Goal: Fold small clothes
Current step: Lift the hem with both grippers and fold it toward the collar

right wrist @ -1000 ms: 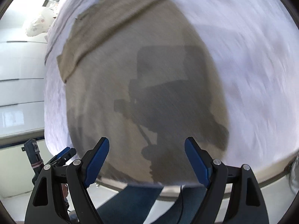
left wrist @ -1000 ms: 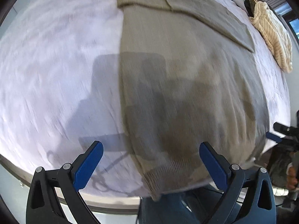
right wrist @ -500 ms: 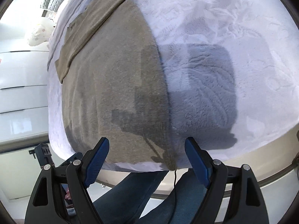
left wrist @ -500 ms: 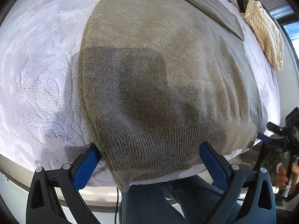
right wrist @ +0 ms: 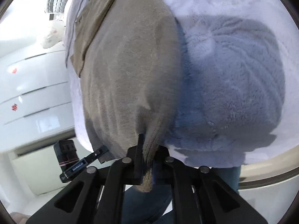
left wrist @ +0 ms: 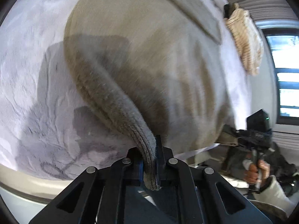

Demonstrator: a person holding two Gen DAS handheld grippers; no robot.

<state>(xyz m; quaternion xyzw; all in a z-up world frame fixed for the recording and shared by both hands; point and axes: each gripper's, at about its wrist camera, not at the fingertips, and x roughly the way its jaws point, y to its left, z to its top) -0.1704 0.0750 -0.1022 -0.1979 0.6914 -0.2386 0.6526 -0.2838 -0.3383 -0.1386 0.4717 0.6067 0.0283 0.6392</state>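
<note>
A beige knit sweater (left wrist: 149, 52) lies spread on a white fleece blanket (left wrist: 28, 74), its ribbed hem toward me. My left gripper (left wrist: 150, 160) is shut on the hem's left corner, and the ribbed edge bunches up between the jaws. My right gripper (right wrist: 146, 158) is shut on the hem's right corner of the same sweater (right wrist: 127, 65), lifted slightly off the blanket (right wrist: 233, 65). A folded sleeve lies across the sweater's far part (left wrist: 196, 13). The right gripper (left wrist: 256, 136) also shows at the right of the left wrist view.
A cream striped garment (left wrist: 244, 41) lies at the far right of the bed. The bed's front edge (left wrist: 28, 177) runs just below my grippers. White drawers (right wrist: 33, 93) stand at the left in the right wrist view. A window (left wrist: 286, 74) is at the right.
Both grippers moved down onto the sweater's hem corners and shut on them; earlier both were open above the sweater. The hem is now pinched and raised.
</note>
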